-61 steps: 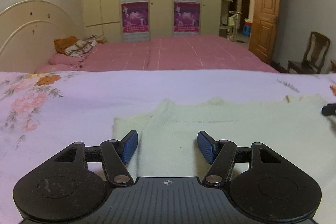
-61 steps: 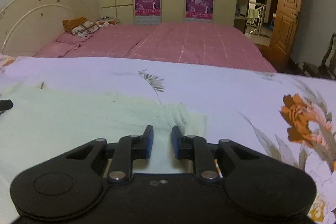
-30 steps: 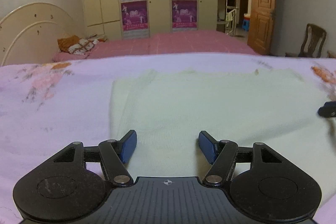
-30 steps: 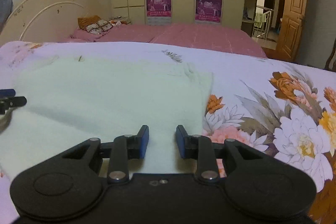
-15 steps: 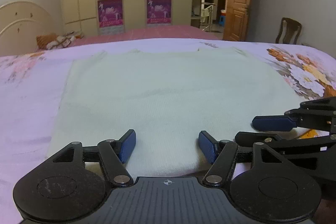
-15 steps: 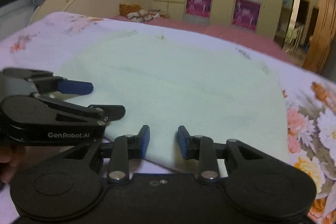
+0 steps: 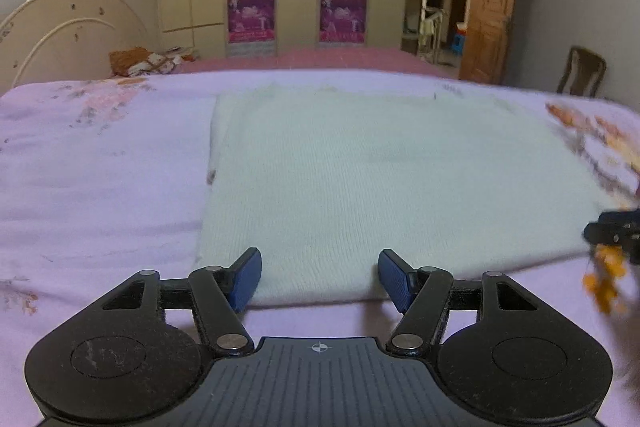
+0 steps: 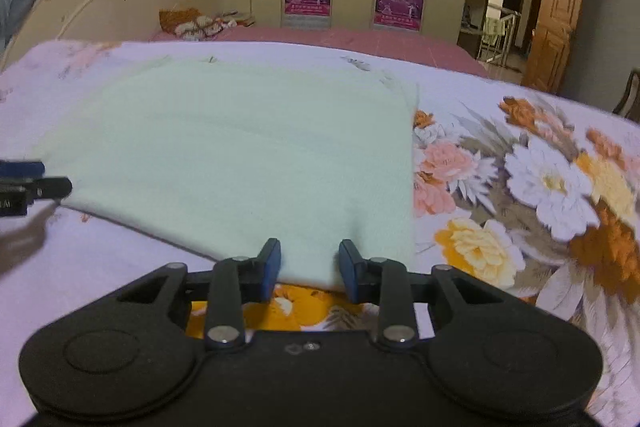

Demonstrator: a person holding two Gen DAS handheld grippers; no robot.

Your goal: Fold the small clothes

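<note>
Both sets of jaws stand spread and pinch nothing: the left gripper [image 7: 320, 277] is wide apart over the near left edge of the pale green garment [image 7: 384, 179], and the right gripper [image 8: 309, 269] is narrower but still parted at the near right corner. The garment lies flat on the floral bedsheet [image 8: 520, 187], a tidy rectangle with what looks like a doubled layer along its left side, though the blur makes that uncertain. Two seconds ago both cameras sat low at the cloth's far part; since then they have drawn back toward the near hem and spaced apart again after nearly meeting. That suggests one fold is laid down and released, and the next grasp would be at this near edge
</note>
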